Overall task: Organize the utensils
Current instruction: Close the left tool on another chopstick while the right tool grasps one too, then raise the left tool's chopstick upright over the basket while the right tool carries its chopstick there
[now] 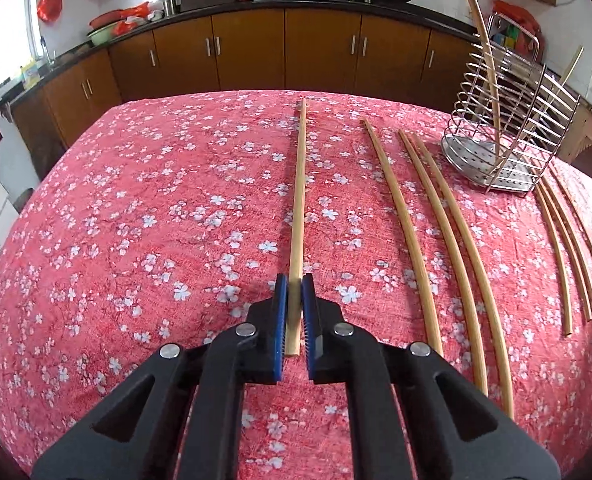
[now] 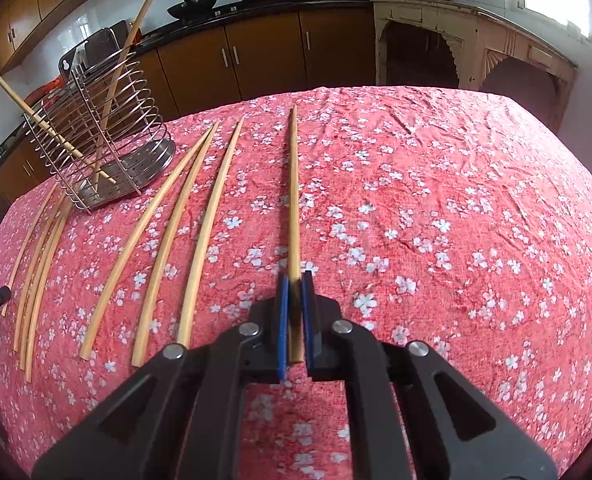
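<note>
My left gripper [image 1: 294,282] is shut on the near end of a bamboo chopstick [image 1: 299,200] that stretches straight away over the red flowered tablecloth [image 1: 136,200]; the blue pads [image 1: 282,308] press its sides. My right gripper [image 2: 294,279] is likewise shut on the near end of another chopstick [image 2: 294,200]. A wire utensil holder [image 1: 507,128] [image 2: 96,132] stands at the far side and has two chopsticks leaning in it. Several loose chopsticks [image 1: 427,216] [image 2: 184,220] lie side by side on the cloth between the two held ones.
More chopsticks [image 1: 563,240] [image 2: 40,260] lie just in front of the holder. Brown kitchen cabinets [image 1: 248,52] with woks on the counter run behind the table. A worn cream sideboard [image 2: 475,40] stands to the right. Bare cloth [image 2: 455,200] spreads to the right of my right gripper.
</note>
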